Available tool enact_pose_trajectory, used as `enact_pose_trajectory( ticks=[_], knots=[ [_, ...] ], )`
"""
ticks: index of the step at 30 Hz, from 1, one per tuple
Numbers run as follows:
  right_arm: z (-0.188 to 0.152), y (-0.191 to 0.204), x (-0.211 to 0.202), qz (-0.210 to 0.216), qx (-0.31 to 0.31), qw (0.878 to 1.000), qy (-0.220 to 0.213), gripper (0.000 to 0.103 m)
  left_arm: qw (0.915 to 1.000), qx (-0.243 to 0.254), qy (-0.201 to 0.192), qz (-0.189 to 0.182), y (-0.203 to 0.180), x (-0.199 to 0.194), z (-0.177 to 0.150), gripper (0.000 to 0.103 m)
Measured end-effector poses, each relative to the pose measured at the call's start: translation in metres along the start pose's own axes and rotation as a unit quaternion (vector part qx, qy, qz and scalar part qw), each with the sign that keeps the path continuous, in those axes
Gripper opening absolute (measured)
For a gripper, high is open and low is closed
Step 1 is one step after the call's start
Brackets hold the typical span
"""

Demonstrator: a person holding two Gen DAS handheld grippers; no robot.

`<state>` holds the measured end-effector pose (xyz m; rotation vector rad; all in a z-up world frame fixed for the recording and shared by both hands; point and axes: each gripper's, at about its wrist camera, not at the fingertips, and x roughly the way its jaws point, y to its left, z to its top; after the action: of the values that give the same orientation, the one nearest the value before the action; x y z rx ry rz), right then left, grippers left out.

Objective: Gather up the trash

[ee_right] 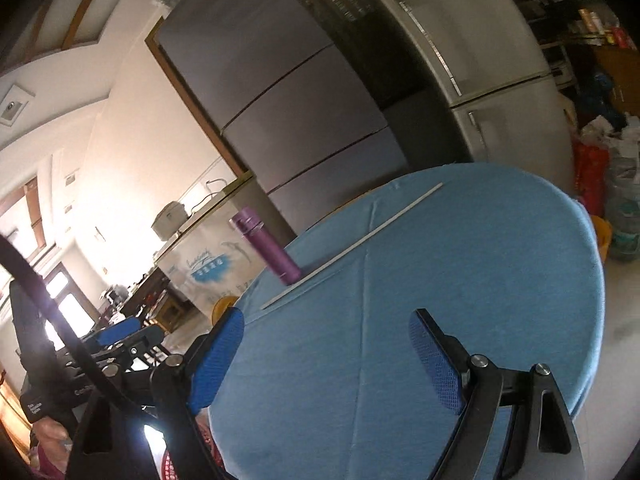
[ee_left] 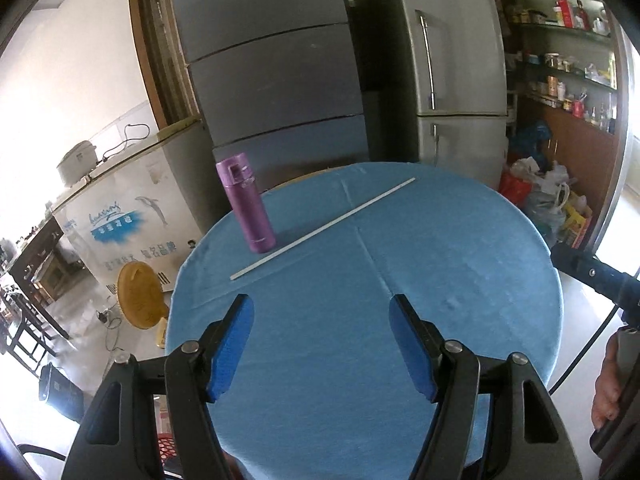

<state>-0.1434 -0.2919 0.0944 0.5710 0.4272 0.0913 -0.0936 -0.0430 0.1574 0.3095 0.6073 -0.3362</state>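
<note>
Both tongs hang over the near edge of the round table [ee_left: 460,248], draped in a blue cloth, and both are empty. The left tongs [ee_left: 322,312] stand spread, blue pads [ee_left: 232,352] well apart, nothing but cloth showing between them. The right tongs [ee_right: 326,324] are spread wider, pads [ee_right: 436,360] clear of everything, tilted so the table leans in that view.

Out ahead of the left tongs, a thin white stick [ee_left: 322,229] lies flat on the cloth, running diagonally from near-left to far-right. It is well clear of both sets of pads. Just left of its near half, a purple flask [ee_left: 245,202] stands upright, close to the stick; whether they touch is hard to tell. From the right tongs, the same pair sits ahead and to the left: stick [ee_right: 352,246], flask [ee_right: 266,246] at the table's far-left rim.

Beyond the table, straight ahead, stand two fridges, a grey one [ee_left: 276,80] and a silver one [ee_left: 452,60]. Left of the left tongs is a white chest freezer [ee_left: 132,216]; far right, a heap of bags [ee_left: 540,192] on the floor under stocked shelves [ee_left: 568,40].

In the right view the left tongs [ee_right: 120,332] show at the left edge, beside the table.
</note>
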Motion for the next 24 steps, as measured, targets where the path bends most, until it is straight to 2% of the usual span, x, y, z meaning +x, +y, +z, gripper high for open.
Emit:
enact_pose_trajectory(
  ticks=[11,19,24],
  knots=[
    [0.007,-0.011,-0.021,-0.009,-0.002,0.999,-0.042,0.087,1.0000,-0.002,-0.003,0.009,-0.012,0.006,-0.009,0.071],
    [0.003,0.002,-0.002,-0.003,-0.013,1.000,-0.017,0.087,0.9999,0.000,-0.006,0.014,-0.005,0.008,-0.026,0.071],
    [0.003,0.013,0.003,-0.004,-0.028,1.000,-0.011,0.087,0.9993,-0.005,-0.018,0.032,0.008,0.005,-0.033,0.071]
  ],
)
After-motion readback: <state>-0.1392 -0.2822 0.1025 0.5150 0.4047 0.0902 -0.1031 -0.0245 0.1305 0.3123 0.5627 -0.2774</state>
